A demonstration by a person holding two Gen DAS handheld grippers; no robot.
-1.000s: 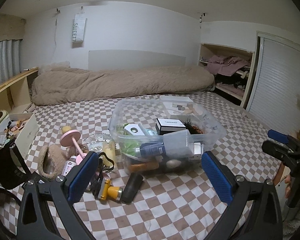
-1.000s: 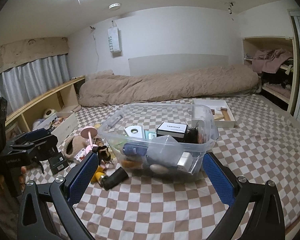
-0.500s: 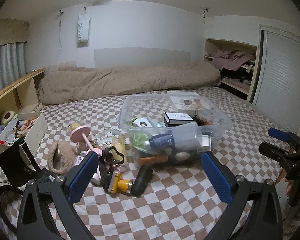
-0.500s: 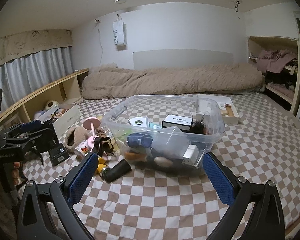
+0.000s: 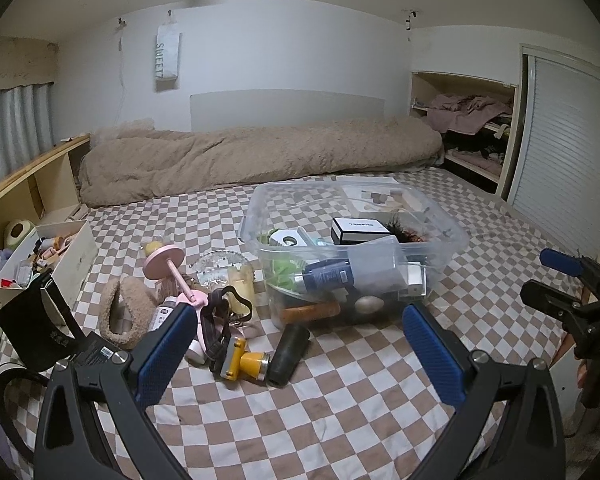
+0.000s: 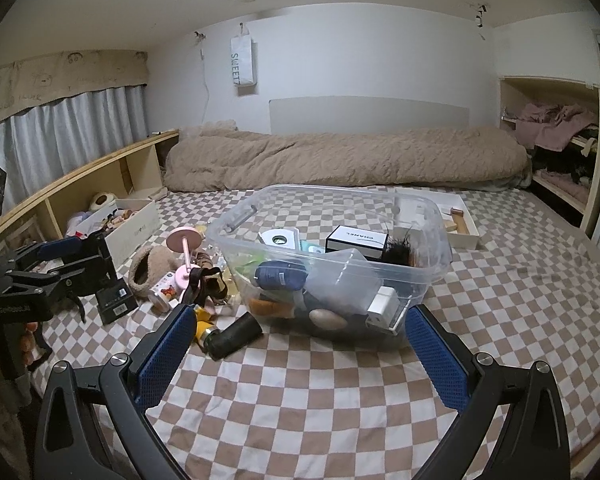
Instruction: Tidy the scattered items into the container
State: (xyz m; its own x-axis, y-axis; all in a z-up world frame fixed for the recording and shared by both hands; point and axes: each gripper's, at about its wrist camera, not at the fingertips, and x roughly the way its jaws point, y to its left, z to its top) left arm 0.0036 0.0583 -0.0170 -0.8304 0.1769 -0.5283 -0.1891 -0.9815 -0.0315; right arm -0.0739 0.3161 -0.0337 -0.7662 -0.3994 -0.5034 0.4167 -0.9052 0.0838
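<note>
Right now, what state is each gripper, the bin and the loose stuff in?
left gripper: open, empty
right gripper: open, empty
clear bin: lidless, partly filled
black cylinder: lying on the bedsheet, outside bin
yellow headlamp: on the bedsheet, outside bin
fuzzy slipper: outside bin

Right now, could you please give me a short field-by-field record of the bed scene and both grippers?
surface: checkered bedspread
container: clear plastic bin, lid off, partly filled
in bin: black and white box, blue tube
loose items: black cylinder, yellow headlamp, pink stand and fluffy slipper, all left of the bin
left gripper: open, empty, above the bedspread
right gripper: open, empty, facing the bin
task state: loose items not yet in the bin
</note>
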